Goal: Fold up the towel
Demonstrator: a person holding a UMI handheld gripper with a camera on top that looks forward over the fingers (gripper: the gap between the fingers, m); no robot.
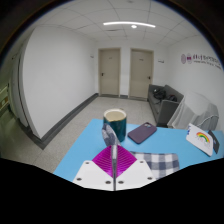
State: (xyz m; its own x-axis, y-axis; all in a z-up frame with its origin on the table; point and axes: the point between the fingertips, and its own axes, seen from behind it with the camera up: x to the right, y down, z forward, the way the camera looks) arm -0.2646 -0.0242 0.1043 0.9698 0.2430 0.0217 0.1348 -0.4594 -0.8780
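A wide room with white walls and two doors (125, 72) lies far beyond the hand-held gripper (114, 168), and a dark bin or cart (166, 104) stands ahead and to the right of it. Directly below and ahead spreads the blue surface (90, 143). On it, just right of the fingertips, lies the towel (158, 163), a grey-and-white checked cloth that appears flat and not yet folded. Further ahead to the right sits a dark notebook or case (141, 132), and off to the far right a white card with a rainbow print (204, 139). Straight ahead, just beyond the fingers, stands a dark green mug (116, 124). The hand-held gripper's magenta pads (108, 162) meet with no visible gap, so the fingers look closed on nothing. To begin well, it would probably need to swing right, part its fingers, and descend onto a towel corner, pinching only one layer while staying clear of the mug.
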